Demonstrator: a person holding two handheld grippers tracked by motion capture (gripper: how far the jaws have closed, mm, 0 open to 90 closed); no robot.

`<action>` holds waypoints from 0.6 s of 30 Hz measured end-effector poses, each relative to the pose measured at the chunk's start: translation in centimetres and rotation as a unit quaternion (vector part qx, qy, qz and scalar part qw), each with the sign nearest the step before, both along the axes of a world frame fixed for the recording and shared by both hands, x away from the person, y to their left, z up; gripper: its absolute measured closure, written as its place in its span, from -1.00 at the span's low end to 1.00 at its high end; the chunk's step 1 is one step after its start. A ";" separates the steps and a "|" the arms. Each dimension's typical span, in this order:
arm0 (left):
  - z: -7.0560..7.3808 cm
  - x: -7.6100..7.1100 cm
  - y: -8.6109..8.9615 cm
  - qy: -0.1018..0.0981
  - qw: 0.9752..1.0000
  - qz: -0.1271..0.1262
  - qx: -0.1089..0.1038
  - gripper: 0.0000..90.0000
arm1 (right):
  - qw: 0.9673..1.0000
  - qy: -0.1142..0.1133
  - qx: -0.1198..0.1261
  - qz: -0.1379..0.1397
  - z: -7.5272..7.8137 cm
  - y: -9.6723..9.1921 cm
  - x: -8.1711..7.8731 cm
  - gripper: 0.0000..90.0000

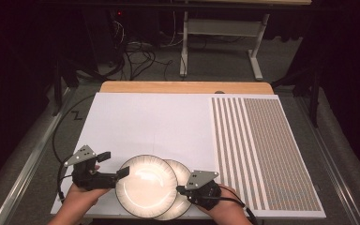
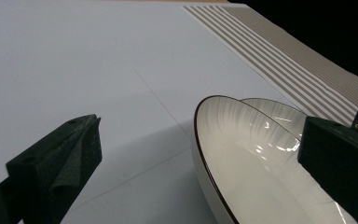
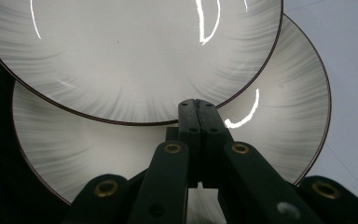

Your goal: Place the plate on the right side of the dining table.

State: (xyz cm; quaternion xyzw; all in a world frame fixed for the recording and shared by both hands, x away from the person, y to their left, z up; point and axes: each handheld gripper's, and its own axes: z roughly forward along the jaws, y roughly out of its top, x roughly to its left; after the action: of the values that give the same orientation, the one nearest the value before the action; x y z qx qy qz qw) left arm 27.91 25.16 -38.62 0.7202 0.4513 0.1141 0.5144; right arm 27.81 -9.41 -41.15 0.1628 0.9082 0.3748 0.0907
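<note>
Nearest, at the table's front edge: left gripper (image 1: pixel 116 164) in the person's left hand, jaws spread wide, nothing clamped, one jaw out over the bare sheet and the other at the left rim of the upper plate (image 1: pixel 145 185). Beside it on the right, right gripper (image 1: pixel 179 190) in the other hand, jaws pressed together with nothing visible between them, tips up against the near-right rim of that same plate and above the lower plate (image 1: pixel 185 172).

Between the two grippers: two white glazed plates with thin dark rims, overlapped, the upper one shifted left and resting partly on the lower one, both on the white sheet (image 1: pixel 145 122) near its front edge.

Judged as handling: stiff, fairly heavy for their thickness, glossy and so likely slippery, apt to chip or crack if knocked or dropped. Best to pinch at the rim, one jaw above and one below, where the raised edge of the upper plate leaves a gap; slow lift, no sliding glaze on glaze.

Farther right: striped mat (image 1: pixel 262 150). Beyond: wooden table edge (image 1: pixel 183 87), then floor cables (image 1: pixel 136 51).
</note>
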 end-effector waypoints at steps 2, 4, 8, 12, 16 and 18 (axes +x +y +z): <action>-0.1 0.2 0.0 0.016 1.000 -0.004 -0.001 -0.99 | 1.000 0.000 0.000 0.000 0.0 0.0 0.0 1.00; -0.2 0.4 0.0 0.028 1.000 -0.007 0.001 -0.99 | 1.000 0.000 0.000 0.000 0.0 0.0 0.0 1.00; -0.3 0.7 -0.1 0.048 0.999 -0.014 0.001 -0.99 | 1.000 0.001 0.001 0.000 0.0 0.0 0.0 1.00; -0.5 0.9 -0.2 0.066 0.998 -0.020 0.002 -0.99 | 1.000 0.001 0.002 0.000 0.0 0.0 0.0 1.00; -0.6 1.0 -0.1 0.086 0.996 -0.026 -0.005 -0.99 | 1.000 0.002 0.002 0.000 0.0 0.0 0.0 1.00; -0.7 1.0 -0.1 0.101 0.994 -0.035 -0.013 -0.99 | 1.000 0.002 0.001 0.000 0.0 0.0 0.1 1.00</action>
State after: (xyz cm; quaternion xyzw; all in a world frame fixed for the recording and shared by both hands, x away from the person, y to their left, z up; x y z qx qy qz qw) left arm 28.95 25.08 -39.27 0.7364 0.4769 0.0171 0.4795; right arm 27.86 -9.44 -41.16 0.1632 0.9080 0.3756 0.0890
